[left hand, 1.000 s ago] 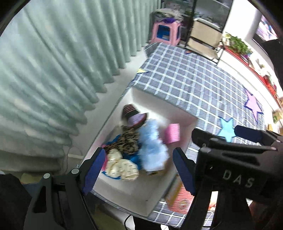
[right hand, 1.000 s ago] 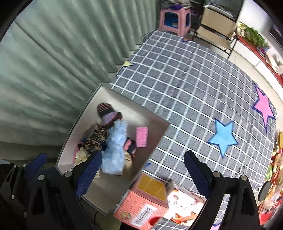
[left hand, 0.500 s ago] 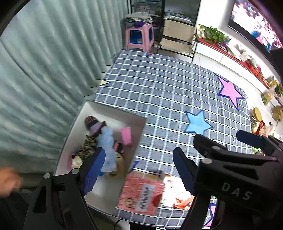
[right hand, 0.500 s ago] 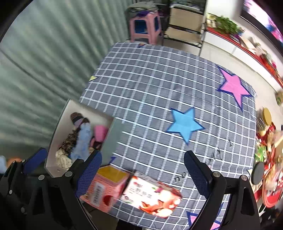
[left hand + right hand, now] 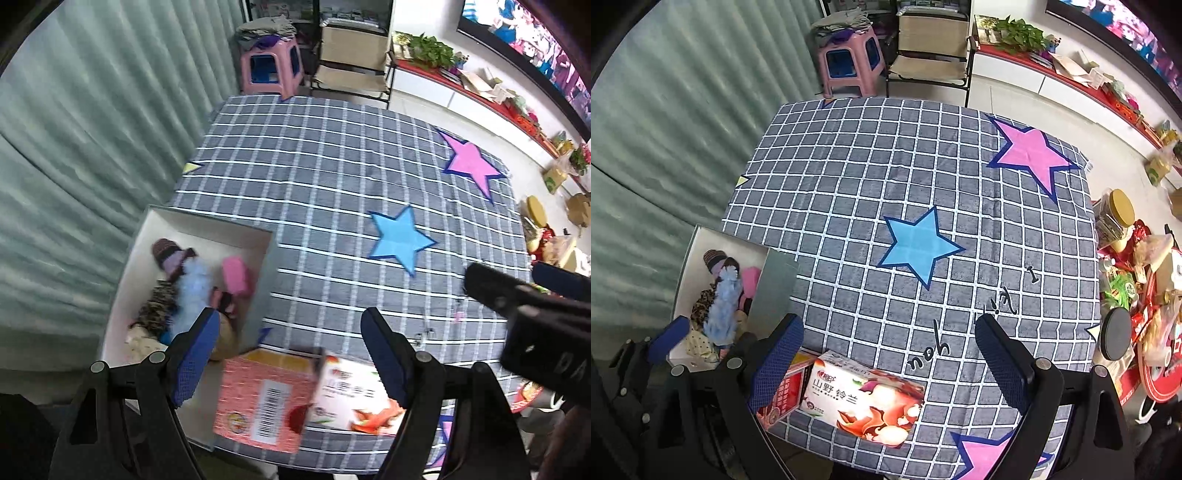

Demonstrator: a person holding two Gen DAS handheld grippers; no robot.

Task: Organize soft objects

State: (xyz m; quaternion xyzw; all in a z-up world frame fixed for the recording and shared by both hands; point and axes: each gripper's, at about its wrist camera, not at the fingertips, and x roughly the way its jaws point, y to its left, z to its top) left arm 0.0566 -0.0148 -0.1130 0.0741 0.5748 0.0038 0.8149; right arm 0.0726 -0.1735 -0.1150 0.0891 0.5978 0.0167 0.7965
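Both grippers have pulled up and back from the white box over the last second, so far more of the table shows now and the box has slid to the lower left of each view.

Largest in sight is the grey checked tablecloth, with a pink star toward the far right corner and a blue star near the middle. A green curtain hangs along the left side, and a pink stool stands beyond the far edge of the table.

The white box sits at the near left corner of the table. The soft objects lie heaped inside it: a fluffy light-blue piece across the middle, a leopard-print piece to its left, a striped knit piece at the far end, and a small pink piece against the right wall.

Just right of the box, at the near table edge, a red carton and a flowered tissue box lie touching side by side.

The left gripper hangs above the red carton, jaws spread wide and holding nothing. The right gripper hangs above the tissue box, likewise spread and empty.
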